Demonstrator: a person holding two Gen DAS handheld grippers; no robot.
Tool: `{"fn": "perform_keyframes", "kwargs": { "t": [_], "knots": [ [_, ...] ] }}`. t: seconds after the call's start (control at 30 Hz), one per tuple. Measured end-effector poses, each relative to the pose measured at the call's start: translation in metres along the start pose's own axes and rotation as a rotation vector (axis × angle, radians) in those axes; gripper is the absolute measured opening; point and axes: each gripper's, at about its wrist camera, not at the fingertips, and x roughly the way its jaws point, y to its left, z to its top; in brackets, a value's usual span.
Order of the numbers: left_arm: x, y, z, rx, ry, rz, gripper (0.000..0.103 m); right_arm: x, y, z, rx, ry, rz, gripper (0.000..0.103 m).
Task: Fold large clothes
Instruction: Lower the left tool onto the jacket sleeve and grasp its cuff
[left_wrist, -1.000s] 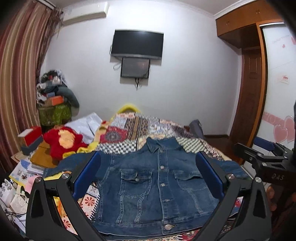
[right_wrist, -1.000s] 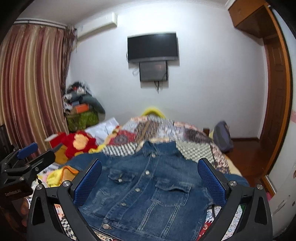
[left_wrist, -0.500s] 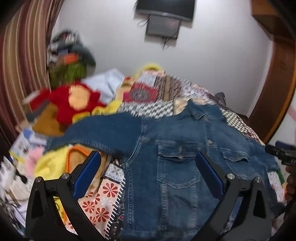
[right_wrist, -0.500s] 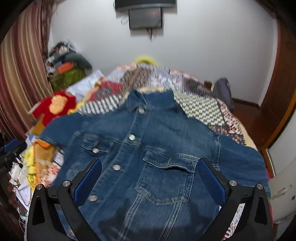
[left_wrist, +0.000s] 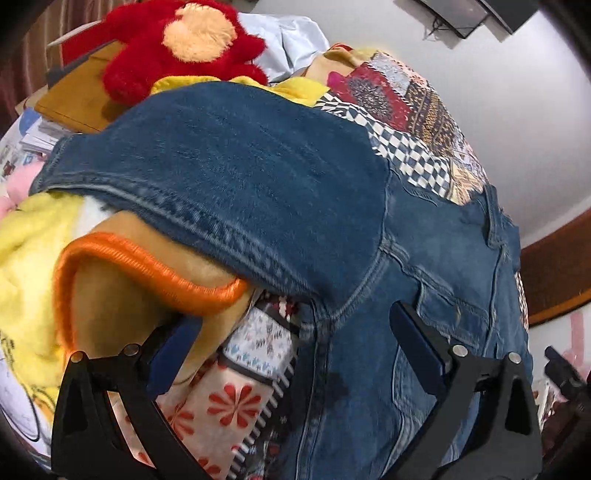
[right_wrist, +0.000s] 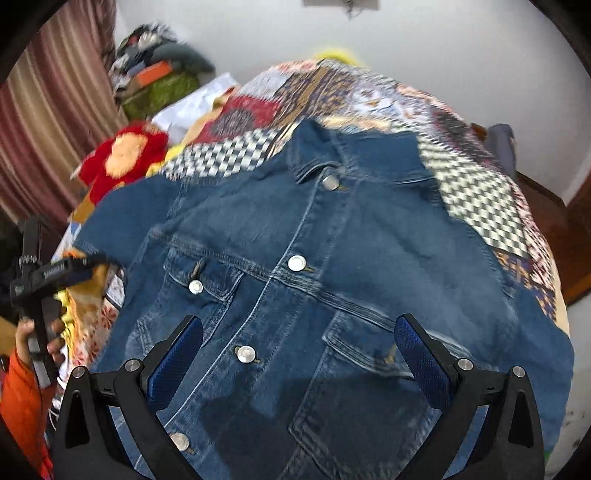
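A blue denim jacket (right_wrist: 314, 266) lies front-up and buttoned on a patchwork bedspread (right_wrist: 472, 184), collar at the far side. In the left wrist view its left sleeve (left_wrist: 229, 173) stretches out leftward over yellow and orange fabric. My left gripper (left_wrist: 295, 343) is open, low over the armpit seam, empty. It also shows at the left of the right wrist view (right_wrist: 55, 273). My right gripper (right_wrist: 299, 350) is open and empty just above the jacket's lower front, between the button row and the chest pocket.
A red plush toy (left_wrist: 173, 40) and a yellow blanket (left_wrist: 29, 258) with an orange-rimmed cushion (left_wrist: 147, 273) lie left of the jacket. Striped curtains (right_wrist: 44, 122) and piled boxes (right_wrist: 155, 81) stand at the left. A wooden door frame (right_wrist: 576, 221) is at the right.
Both grippers have dropped down and forward toward the jacket. The left one has swung left to the sleeve and armpit; the right one has closed in over the jacket's front.
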Motion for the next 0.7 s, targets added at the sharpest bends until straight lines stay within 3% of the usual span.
{"fn": "perform_keyframes", "kwargs": {
  "t": [0.27, 0.43, 0.5, 0.53, 0.7],
  "knots": [
    [0.013, -0.001, 0.022, -0.052, -0.02, -0.032, 0.099, 0.059, 0.011, 0.006, -0.045, 0.136, 0.054, 0.103],
    [0.009, 0.01, 0.031, -0.107, -0.061, 0.016, 0.074, 0.091, 0.012, 0.0, -0.022, 0.237, 0.092, 0.103],
    [0.008, 0.01, 0.03, -0.099, -0.069, 0.09, 0.04, 0.099, 0.013, -0.003, -0.02, 0.255, 0.092, 0.103],
    [0.006, 0.007, 0.028, -0.075, -0.073, 0.134, 0.033, 0.099, 0.014, -0.003, -0.024, 0.253, 0.088, 0.103],
    [-0.012, -0.019, 0.023, 0.072, -0.136, 0.203, 0.028, 0.094, 0.014, -0.003, -0.015, 0.25, 0.106, 0.103]
  ]
}}
